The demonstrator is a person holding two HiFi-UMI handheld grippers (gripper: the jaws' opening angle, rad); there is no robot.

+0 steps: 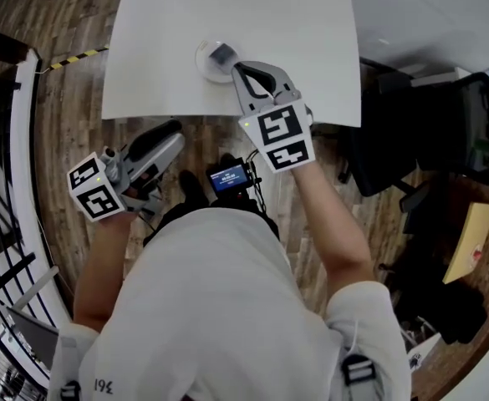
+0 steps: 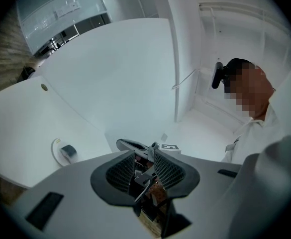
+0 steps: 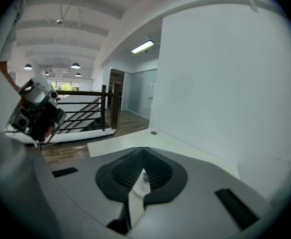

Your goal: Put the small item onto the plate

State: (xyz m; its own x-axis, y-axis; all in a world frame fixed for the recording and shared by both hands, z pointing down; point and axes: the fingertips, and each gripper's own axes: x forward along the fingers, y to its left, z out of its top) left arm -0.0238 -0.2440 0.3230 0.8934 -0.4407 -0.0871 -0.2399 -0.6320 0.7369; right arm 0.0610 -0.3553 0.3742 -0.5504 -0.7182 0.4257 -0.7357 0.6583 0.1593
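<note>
upside-down "361" on the person's sleeve [image 1: 102, 384], writing on the small screen [image 1: 228, 176] too blurred to read

White table [image 1: 294, 40], round white plate [image 1: 200, 62] close to its near edge, wooden floor [image 1: 68, 128] below

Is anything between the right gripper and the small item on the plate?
Nothing visible does. The small item lies on the plate, and the shut, empty right gripper is close beside it over the bare table.

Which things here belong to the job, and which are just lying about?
Job: small dark item, already on the plate; right gripper, shut and empty; left gripper, open.
Lying about: office chair; yellow board; striped tape.
</note>
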